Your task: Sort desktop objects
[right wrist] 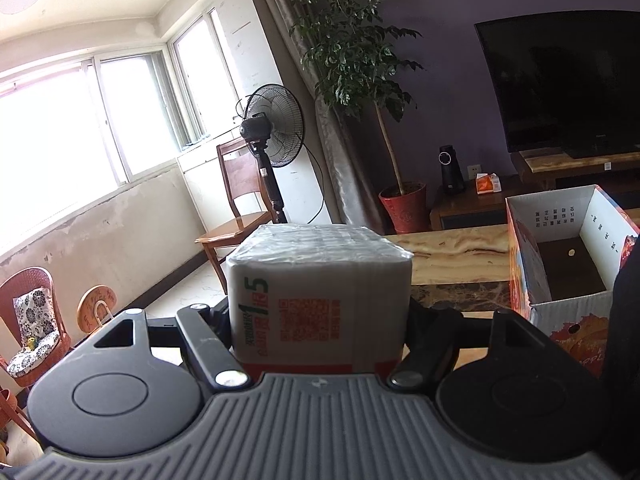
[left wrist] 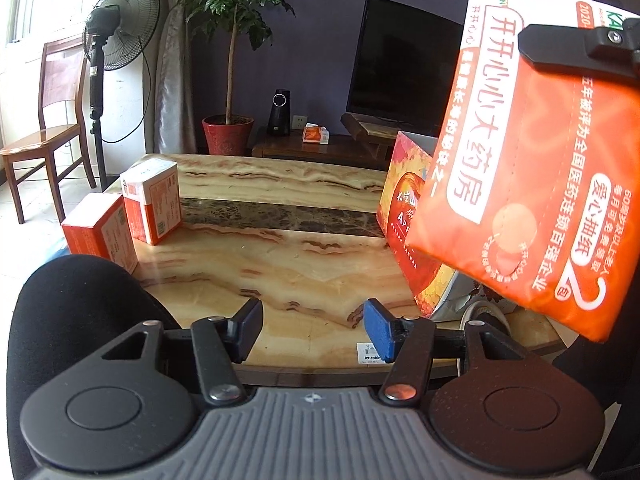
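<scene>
Right claw [right wrist: 320,330]: clamped on an orange-and-white tissue pack [right wrist: 320,296], held up in the air between the marble tea table's near edge and the open carton.
Left claw [left wrist: 312,330]: parted, nothing between its blue pads [left wrist: 380,330], hanging low over the near edge of the tea table [left wrist: 260,264].
Other packs: two more tissue packs [left wrist: 150,206] stand side by side, apparently touching, at the table's left edge.
Open carton [right wrist: 568,256]: sits at the right edge of the table, mouth up; the part of its floor that shows is bare.
Handling: I judge the pack light and soft, a plastic-wrapped paper block that gives under pressure; the film looks slick, so a hold across the broad flat faces near the middle seems safest, firm enough to dent it slightly.
Stage: with one pack aloft near the carton and two on the table, it looks like a carry toward the carton, though a pack lifted out of it would look the same.
Left view only: the pack's orange printed face [left wrist: 532,168], one finger [left wrist: 560,46] of the right claw across it, and the two standing packs.
Right view only: the carton's inside, and the pack's white end with its printed code.
</scene>
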The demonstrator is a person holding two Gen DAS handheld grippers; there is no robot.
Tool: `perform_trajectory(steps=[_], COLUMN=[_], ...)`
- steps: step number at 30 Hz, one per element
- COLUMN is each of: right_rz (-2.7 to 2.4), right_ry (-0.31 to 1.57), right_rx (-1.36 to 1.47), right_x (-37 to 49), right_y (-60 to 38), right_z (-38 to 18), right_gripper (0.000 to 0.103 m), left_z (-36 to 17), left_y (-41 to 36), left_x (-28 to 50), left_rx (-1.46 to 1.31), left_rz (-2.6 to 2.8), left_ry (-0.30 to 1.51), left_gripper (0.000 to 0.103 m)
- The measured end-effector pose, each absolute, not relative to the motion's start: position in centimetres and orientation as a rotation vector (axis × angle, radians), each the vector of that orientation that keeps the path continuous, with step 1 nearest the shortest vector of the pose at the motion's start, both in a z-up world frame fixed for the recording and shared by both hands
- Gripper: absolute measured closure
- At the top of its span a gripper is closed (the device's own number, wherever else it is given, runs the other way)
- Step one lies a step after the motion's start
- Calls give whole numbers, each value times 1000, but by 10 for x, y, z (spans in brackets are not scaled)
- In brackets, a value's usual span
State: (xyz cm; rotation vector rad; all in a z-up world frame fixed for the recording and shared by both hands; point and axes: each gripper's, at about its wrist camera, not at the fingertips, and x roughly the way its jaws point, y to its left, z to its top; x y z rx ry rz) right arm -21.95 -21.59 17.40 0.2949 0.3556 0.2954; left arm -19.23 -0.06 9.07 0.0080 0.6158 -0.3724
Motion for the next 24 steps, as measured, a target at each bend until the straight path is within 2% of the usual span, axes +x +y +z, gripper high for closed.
perform_trajectory(steps=[24], right_rz=[254], right_ry=[358], right_rx=[289], right_x=[-217], right_y=[-218], right_z=[171], right_gripper=[27], left_z=[89], left_y=[-10], left_x=[-195], left_rx=[58], left_rz=[-381], left_ry=[595], left_gripper=[45])
